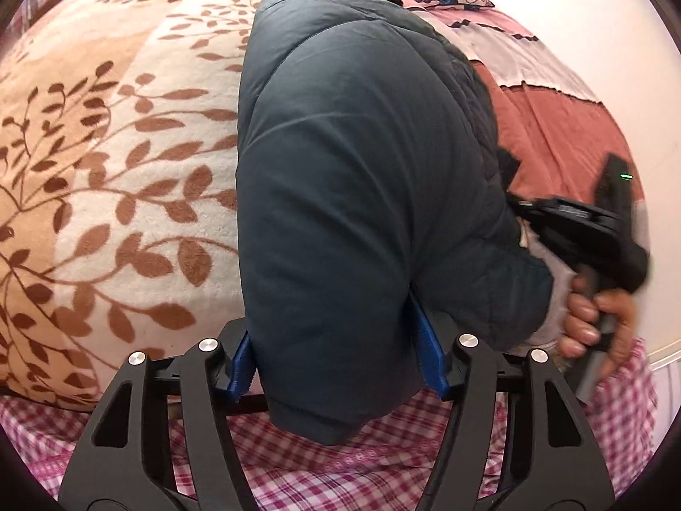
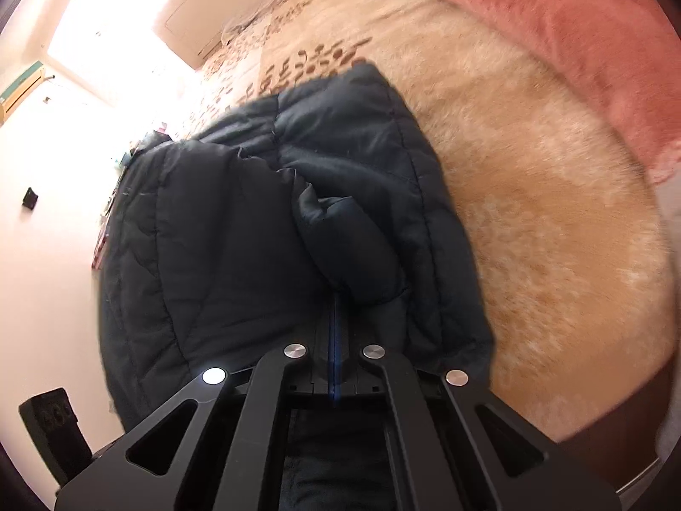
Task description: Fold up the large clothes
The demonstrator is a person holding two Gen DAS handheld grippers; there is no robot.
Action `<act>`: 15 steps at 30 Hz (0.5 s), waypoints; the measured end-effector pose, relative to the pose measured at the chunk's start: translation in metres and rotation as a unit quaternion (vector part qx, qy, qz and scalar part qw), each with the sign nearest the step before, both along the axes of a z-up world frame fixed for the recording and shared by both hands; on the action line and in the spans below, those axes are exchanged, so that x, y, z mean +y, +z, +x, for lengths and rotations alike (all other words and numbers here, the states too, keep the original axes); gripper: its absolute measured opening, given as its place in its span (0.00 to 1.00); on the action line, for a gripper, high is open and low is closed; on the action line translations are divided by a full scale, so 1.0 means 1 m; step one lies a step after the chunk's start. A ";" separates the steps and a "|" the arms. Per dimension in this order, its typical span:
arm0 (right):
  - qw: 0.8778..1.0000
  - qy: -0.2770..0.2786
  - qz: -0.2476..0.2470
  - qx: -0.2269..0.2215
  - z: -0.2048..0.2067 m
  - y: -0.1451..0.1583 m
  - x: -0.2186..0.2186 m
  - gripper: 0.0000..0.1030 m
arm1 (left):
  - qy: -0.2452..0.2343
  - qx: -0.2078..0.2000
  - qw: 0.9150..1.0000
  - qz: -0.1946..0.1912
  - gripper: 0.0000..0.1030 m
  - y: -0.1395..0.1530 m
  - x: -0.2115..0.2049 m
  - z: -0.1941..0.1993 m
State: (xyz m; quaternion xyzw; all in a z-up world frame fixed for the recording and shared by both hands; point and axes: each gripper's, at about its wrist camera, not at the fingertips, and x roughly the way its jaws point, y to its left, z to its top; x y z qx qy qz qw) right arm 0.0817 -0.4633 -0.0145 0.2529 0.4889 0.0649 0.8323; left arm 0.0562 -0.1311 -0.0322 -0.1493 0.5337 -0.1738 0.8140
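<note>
Blue fingers point(image 1: 244, 362) of left gripper point(image 1: 340, 349) spread wide on either flank of a padded fold of dark jacket point(image 1: 361, 162), whether pressing hard, unclear; right gripper point(image 2: 336, 340) pinched fully together on a jacket edge. Best closing left firmly before lifting. Then raising both level, keeping bulk between fingers, laying over leaf-patterned blanket point(image 1: 106, 162).

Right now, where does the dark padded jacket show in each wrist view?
Left wrist: dark padded jacket fills the centre, its lower end between the left gripper's blue fingers.
Right wrist: it fills centre-left, a fold pinched in closed fingers.
Shared landmark: leaf-print blanket.
</note>
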 end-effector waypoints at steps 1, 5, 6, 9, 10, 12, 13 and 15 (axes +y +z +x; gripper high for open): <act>1.000 -0.001 -0.007 -0.015 -0.011 0.011 -0.001 0.02 | 0.001 -0.002 1.000 0.004 0.61 0.001 -0.001 0.000; 0.998 0.024 -0.014 -0.050 -0.062 0.041 0.002 0.02 | -0.005 -0.022 0.999 0.040 0.61 0.007 -0.009 -0.004; 0.998 0.031 -0.009 -0.050 -0.072 0.042 0.005 0.02 | -0.004 -0.023 0.999 0.045 0.60 0.007 -0.012 -0.003; 0.998 0.057 0.008 -0.037 -0.095 0.036 0.016 0.02 | -0.001 -0.025 0.998 0.062 0.60 0.009 -0.018 -0.001; 0.997 0.067 0.010 -0.032 -0.098 0.031 0.021 0.02 | 0.000 -0.025 0.997 0.068 0.60 0.008 -0.021 0.000; 0.996 0.082 -0.008 -0.018 -0.097 0.020 0.030 0.02 | -0.001 -0.027 0.997 0.078 0.60 0.007 -0.024 0.000; 0.996 0.078 -0.032 0.005 -0.092 0.009 0.033 0.00 | -0.003 -0.030 0.996 0.086 0.60 0.006 -0.026 0.000; 0.996 0.075 -0.043 0.033 -0.082 -0.011 0.039 0.00 | -0.012 -0.040 0.993 0.108 0.60 0.006 -0.035 -0.003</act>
